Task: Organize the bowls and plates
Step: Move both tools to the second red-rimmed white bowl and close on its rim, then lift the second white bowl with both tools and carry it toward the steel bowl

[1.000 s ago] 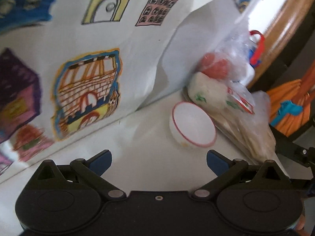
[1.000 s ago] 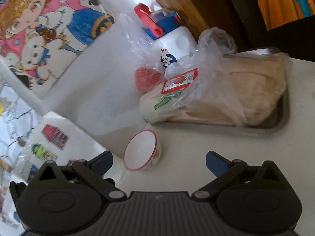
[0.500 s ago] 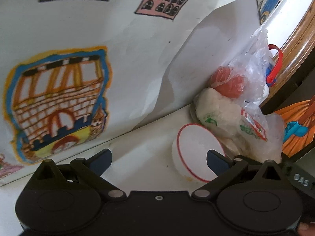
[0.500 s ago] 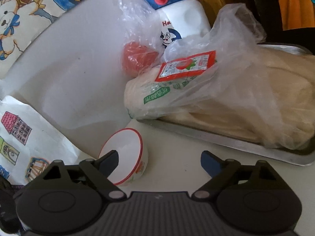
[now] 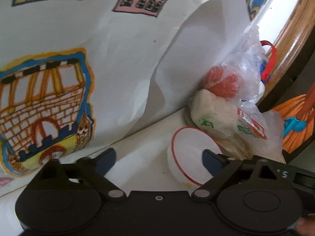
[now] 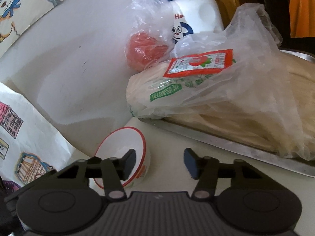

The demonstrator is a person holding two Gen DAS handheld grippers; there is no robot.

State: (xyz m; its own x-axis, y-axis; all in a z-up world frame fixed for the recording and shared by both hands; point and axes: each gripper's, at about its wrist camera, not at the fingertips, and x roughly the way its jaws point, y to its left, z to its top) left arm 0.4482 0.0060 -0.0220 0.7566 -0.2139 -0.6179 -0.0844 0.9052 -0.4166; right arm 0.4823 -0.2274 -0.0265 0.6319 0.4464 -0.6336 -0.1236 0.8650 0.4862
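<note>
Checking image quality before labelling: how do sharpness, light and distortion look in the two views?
Left wrist view: soft daylight, bowl sharp, the tool finger slightly smeared, door frame bowed by the fisheye. Right wrist view: bag label readable, mild sheen on the plastic, tray edge curved, corners dark.

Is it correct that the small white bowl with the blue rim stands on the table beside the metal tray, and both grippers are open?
Not quite: the bowl's rim is red, not blue, as the right wrist view shows. It does stand beside the metal tray, and the left gripper and right gripper are open.
</note>
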